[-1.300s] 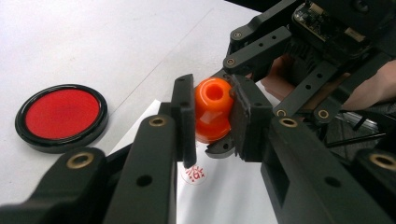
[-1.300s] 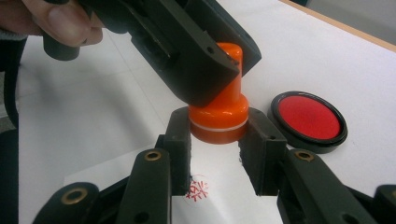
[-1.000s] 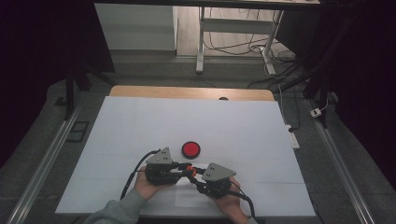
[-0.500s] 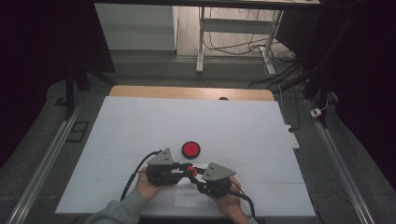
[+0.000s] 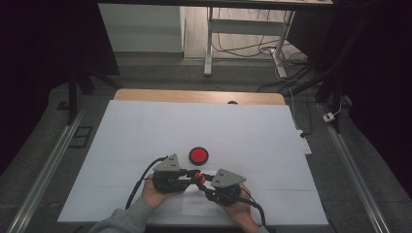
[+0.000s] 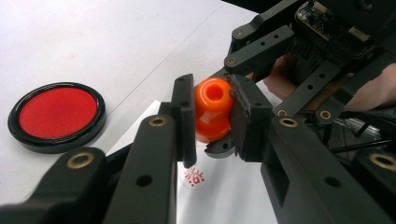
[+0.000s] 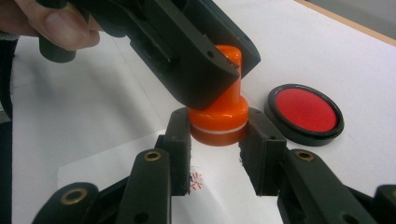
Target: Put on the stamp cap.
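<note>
An orange stamp (image 5: pixel 197 175) hangs just above a white paper slip (image 5: pixel 199 206) near the table's front edge. My left gripper (image 6: pixel 212 105) is shut on the stamp's (image 6: pixel 211 119) rounded handle. From the other side my right gripper (image 7: pixel 217 135) is shut on the stamp's (image 7: pixel 219 114) wide base. In the high view the left gripper (image 5: pixel 191 173) and the right gripper (image 5: pixel 202 179) meet tip to tip at the stamp. A red print mark (image 6: pixel 194 177) lies on the paper under the stamp. A round red ink pad (image 5: pixel 198 155) in a black rim sits open just beyond the grippers.
The white table sheet (image 5: pixel 145 131) spreads wide to the left, right and far side of the hands. A wooden table edge (image 5: pixel 194 96) runs along the back. Metal rails (image 5: pixel 43 174) flank the table on the floor.
</note>
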{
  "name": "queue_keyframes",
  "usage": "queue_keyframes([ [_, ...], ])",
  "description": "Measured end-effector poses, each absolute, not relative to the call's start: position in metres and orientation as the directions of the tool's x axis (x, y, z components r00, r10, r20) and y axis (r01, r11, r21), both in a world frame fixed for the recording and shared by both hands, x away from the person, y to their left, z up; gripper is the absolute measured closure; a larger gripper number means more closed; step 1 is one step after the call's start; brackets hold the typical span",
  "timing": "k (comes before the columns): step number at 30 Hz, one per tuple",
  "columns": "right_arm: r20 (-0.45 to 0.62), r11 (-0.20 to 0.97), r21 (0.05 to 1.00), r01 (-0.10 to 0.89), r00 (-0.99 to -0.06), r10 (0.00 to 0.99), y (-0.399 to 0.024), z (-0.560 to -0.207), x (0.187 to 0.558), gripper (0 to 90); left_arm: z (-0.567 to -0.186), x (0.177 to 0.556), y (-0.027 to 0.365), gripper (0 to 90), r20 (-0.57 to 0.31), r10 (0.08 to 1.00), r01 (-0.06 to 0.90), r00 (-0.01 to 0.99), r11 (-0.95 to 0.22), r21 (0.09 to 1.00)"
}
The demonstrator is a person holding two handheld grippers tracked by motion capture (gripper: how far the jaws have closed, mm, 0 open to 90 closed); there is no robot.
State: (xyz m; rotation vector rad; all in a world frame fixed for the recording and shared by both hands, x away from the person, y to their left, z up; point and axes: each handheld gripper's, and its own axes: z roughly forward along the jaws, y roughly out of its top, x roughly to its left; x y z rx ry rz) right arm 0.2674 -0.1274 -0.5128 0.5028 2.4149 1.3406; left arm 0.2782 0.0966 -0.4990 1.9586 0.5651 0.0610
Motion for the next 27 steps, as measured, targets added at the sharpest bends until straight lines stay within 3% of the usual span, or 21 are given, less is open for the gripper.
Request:
queue_keyframes([
  [12,-0.089,0.460,0.875,0.151,-0.884,0.458,-0.129,-0.510,0.268,62.2,-0.494,0.280,0.098,72.4,-0.219,0.402,0.364,0.889,-0.330,0.871],
  [27,-0.057,0.460,0.867,0.191,-0.880,0.472,-0.138,-0.513,0.274,50.2,-0.491,0.282,0.103,72.4,-0.224,0.408,0.371,0.885,-0.328,0.869],
])
